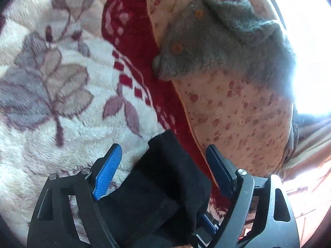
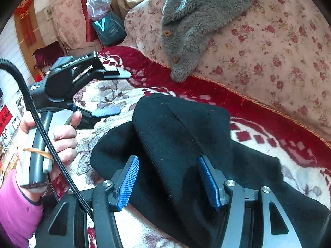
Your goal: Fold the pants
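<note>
The black pants [image 2: 178, 136] lie bunched on the flowered blanket [image 1: 51, 82], just short of its red border. The left gripper [image 2: 120, 92] stands wide, both pads clear of the cloth; a fold of the pants sits between them untouched. The right gripper [image 2: 168, 177] is partly open over a ridge of the pants; the ridge lies between the blue pads, and I cannot tell whether they press it. A hand [image 2: 60, 136] in a pink sleeve [image 2: 16, 210] holds the left handle. Beyond the border, a grey fleece jacket [image 2: 190, 26] lies on a flowered cushion [image 2: 269, 47].
</note>
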